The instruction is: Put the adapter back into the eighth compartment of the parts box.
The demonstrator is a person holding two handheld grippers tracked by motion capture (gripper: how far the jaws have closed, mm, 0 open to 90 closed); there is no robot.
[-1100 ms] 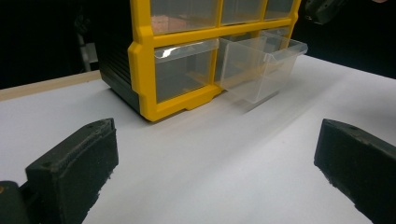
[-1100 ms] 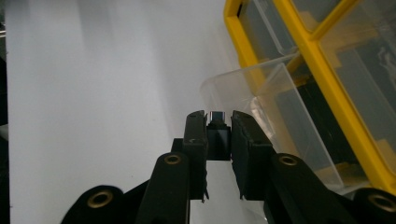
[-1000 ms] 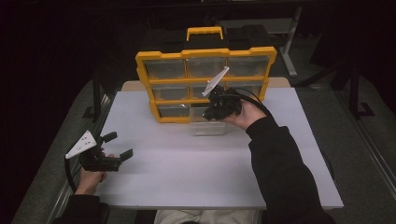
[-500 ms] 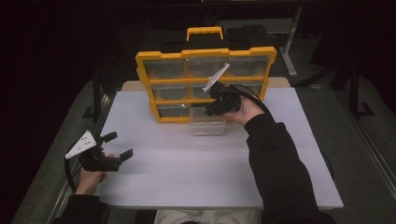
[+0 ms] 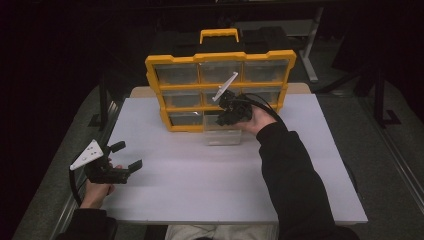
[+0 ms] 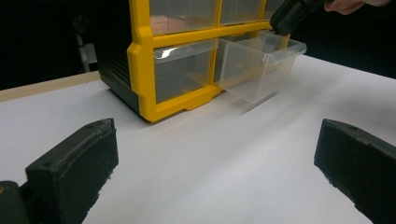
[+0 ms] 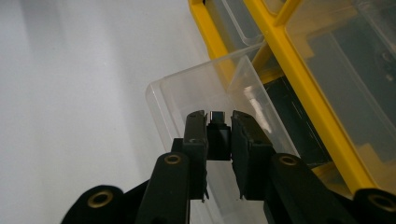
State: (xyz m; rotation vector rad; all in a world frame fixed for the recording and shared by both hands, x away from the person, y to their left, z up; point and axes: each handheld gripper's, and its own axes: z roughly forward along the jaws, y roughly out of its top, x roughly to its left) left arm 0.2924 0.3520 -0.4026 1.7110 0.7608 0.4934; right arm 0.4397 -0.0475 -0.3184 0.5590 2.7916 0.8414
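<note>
Since the right gripper (image 7: 219, 122) is clamped on a small dark part (image 7: 217, 125) above the pulled-out clear drawer (image 7: 196, 88), an off-centre release could land it outside; left gripper (image 5: 126, 156) is held open, idle.

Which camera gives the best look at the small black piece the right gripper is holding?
The right gripper view: the small black piece sits clamped between the right gripper jaws above the clear drawer. From the high view and left gripper view I cannot make it out.

Organizer box (image 5: 220, 87) has a bright yellow frame with a black back, and see-through drawers. The clear drawer (image 7: 205, 88) sits right under the black right gripper (image 7: 219, 122), which pinches a small black part (image 7: 217, 133). Table (image 5: 200, 180) is plain white.
</note>
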